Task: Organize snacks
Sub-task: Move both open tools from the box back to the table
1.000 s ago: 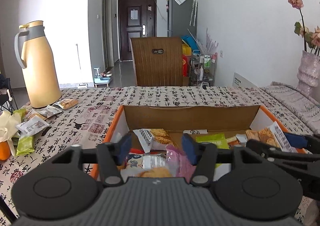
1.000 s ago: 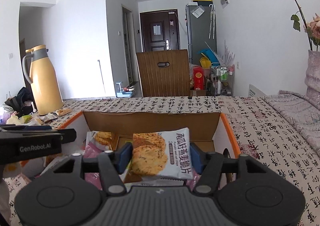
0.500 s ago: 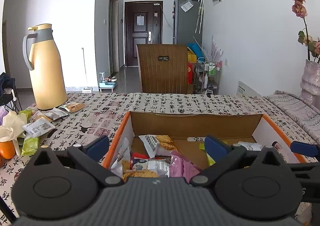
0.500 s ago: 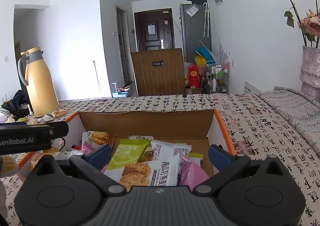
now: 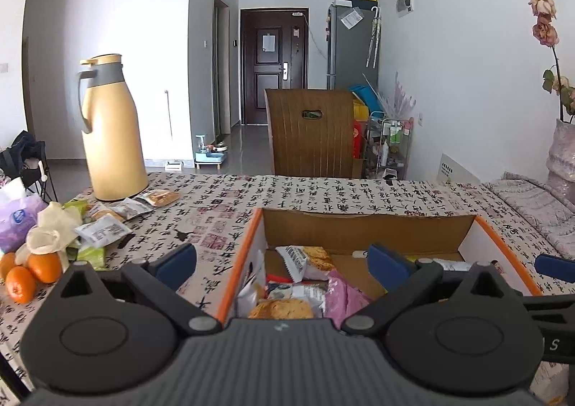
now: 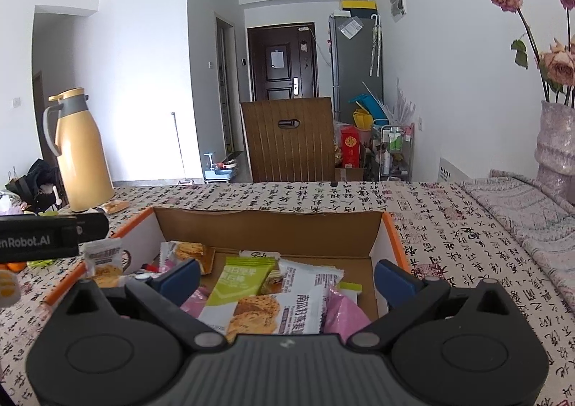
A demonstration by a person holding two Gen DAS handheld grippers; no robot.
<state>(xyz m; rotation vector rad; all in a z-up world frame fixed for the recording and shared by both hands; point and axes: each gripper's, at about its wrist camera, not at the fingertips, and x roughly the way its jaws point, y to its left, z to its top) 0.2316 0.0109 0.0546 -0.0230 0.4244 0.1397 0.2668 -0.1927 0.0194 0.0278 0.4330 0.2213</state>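
An open cardboard box with orange rims [image 5: 359, 230] [image 6: 273, 230] sits on the table and holds several snack packets. My left gripper [image 5: 284, 262] is open and empty above the box's left rim. My right gripper [image 6: 287, 275] is open and empty over the box's right part. Below it lie a white cookie packet [image 6: 287, 301], a green packet [image 6: 240, 280] and a pink packet [image 6: 345, 312]. Loose snack packets [image 5: 104, 230] lie on the table to the left, near the jug.
A yellow thermos jug [image 5: 107, 129] stands at the far left. Oranges [image 5: 32, 273], a cream flower and a purple tissue pack [image 5: 18, 222] sit at the left edge. A vase with dried roses [image 6: 557, 140] stands at the right. A wooden chair [image 6: 287, 140] is behind the table.
My right gripper opened and let go of the white cookie packet, which now lies in the box. My left gripper opened too, rose and shifted left.
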